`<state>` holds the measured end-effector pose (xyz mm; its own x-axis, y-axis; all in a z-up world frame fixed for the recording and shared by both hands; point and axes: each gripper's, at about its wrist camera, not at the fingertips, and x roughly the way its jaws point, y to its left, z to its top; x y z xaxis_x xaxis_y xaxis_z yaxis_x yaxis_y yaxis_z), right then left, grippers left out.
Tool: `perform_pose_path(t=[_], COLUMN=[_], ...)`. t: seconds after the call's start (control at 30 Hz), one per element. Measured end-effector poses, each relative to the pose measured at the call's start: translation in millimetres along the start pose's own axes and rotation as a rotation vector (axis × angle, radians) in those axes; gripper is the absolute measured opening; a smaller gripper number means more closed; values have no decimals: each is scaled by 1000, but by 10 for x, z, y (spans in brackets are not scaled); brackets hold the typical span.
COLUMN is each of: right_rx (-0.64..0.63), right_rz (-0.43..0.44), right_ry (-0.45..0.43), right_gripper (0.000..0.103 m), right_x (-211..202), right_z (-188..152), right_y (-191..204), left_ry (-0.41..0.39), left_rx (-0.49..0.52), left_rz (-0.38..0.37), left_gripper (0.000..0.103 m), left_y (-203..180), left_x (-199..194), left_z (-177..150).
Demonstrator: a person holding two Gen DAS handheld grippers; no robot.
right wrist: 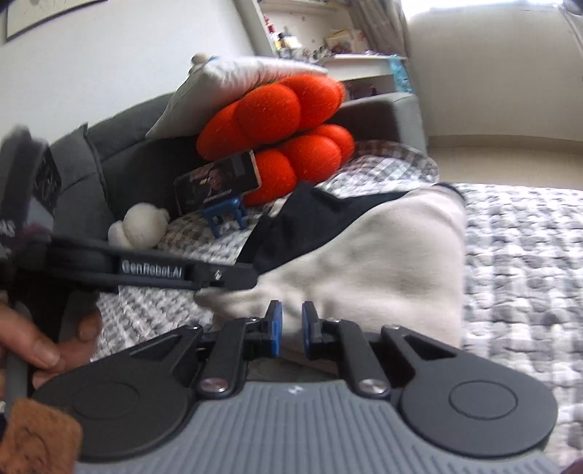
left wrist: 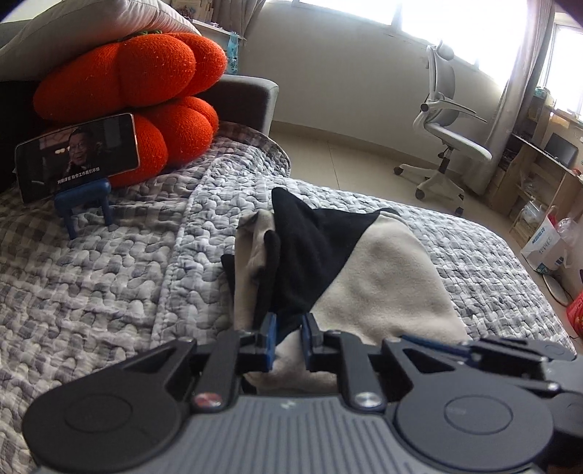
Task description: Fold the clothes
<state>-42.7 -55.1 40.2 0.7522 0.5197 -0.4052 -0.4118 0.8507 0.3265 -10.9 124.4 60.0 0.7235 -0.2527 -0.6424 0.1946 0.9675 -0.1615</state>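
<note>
While a cream fleece garment with a black triangular panel (left wrist: 371, 277) lies bunched on the grey-and-white quilted bedspread (left wrist: 109, 284), the left gripper (left wrist: 288, 328) has its blue-padded fingers (left wrist: 269, 330) closed in on the near edge of the cloth, with black fabric pinched between them. The garment's black part rises in a peak at the far side, and a cream fold with a dark cuff hangs at its left.

In the right wrist view the same garment (right wrist: 364, 255) spreads in front of the right gripper (right wrist: 291, 324). Its blue pads (right wrist: 276, 324) stand a little apart with cream cloth showing in the gap; whether they actually pinch the fabric I cannot tell. The left tool's black arm reaches across from the left, its tip meeting the garment's black edge, and the person's left hand (right wrist: 47, 346) grips its handle at the lower left.

Behind the clothing, two stacked orange knitted pumpkin-shaped cushions (left wrist: 127, 98) rest against the dark grey sofa back (right wrist: 109, 160), with a pale grey pillow (left wrist: 91, 32) on top. A smartphone showing a video (left wrist: 78, 156) leans on a small blue stand (left wrist: 83, 200) in front of the cushions. A white plush toy (right wrist: 140, 226) sits beside the sofa back. A white-and-grey office chair (left wrist: 448, 131) stands on the pale floor, well apart from the bed.
</note>
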Motion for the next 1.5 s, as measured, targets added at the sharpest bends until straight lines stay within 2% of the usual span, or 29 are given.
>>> perform_pose_path(t=[0.1,0.2,0.23,0.3,0.4,0.63,0.8,0.83,0.87,0.9,1.03,1.07,1.2,1.27,1.33,1.5], right_rx=[4,-42,-55,-10,26,9,67,85,106,109,118,122,224,249,254,146], right_rz=[-58,-165,-174,-157,-144,-131,-86,-78,-63,-56,-63,-74,-101,-167,-169,-251], right_ry=[-31,56,46,18,34,43,38,34,28,22,-1,-6,65,129,149,123], right_gripper=[25,20,18,16,13,12,12,13,19,30,49,58,60,61,65,65], right_x=[-103,85,115,102,95,51,0,-12,-25,-16,102,151,540,757,898,1009], right_z=[99,12,-60,-125,-88,-73,-29,-4,33,94,404,496,710,708,633,628], right_y=[-40,-95,-121,-209,-279,-302,-390,-402,-417,-424,-498,-532,-878,-1027,-1114,-1022], left_ry=[7,12,13,13,10,15,16,15,15,15,17,18,21,21,20,21], left_rx=[5,2,2,6,1,-51,-56,-59,-62,-67,-77,-81,-98,-98,-97,-101], left_rz=[6,8,7,10,7,-24,-23,-24,-25,-26,-32,-34,-43,-47,-48,-54], left_gripper=[15,15,15,15,15,16,16,16,16,16,16,16,16,16,16,16], left_y=[-6,-8,-9,-18,-17,61,62,64,68,74,89,93,117,121,120,129], left_x=[29,56,59,59,45,50,64,63,63,64,65,66,70,69,68,69], left_z=[0,3,2,-3,-7,-8,-5,-6,-6,-6,-4,-3,0,-1,0,2])
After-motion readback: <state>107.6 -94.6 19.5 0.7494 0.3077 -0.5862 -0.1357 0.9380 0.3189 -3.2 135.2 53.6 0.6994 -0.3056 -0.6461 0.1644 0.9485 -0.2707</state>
